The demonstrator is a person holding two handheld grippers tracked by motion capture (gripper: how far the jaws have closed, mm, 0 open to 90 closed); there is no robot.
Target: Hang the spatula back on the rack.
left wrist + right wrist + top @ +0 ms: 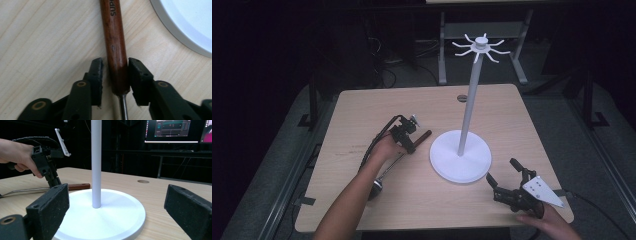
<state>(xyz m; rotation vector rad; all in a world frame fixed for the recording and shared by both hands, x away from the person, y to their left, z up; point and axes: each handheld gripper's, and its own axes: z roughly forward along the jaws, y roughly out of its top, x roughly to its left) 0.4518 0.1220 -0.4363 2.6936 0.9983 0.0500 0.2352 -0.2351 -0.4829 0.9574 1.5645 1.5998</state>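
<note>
Left gripper view: left tongs point(115, 82) narrowly straddle glossy round wooden handle point(115, 45), right tongs point(504, 175) wide.

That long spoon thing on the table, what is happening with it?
A person holds a two-jaw gripper in each hand. The left gripper has its jaws on either side of the wooden handle of a metal ladle lying flat on the table, with a small gap still visible on one side. The right gripper rests open near the white hook stand.
</note>
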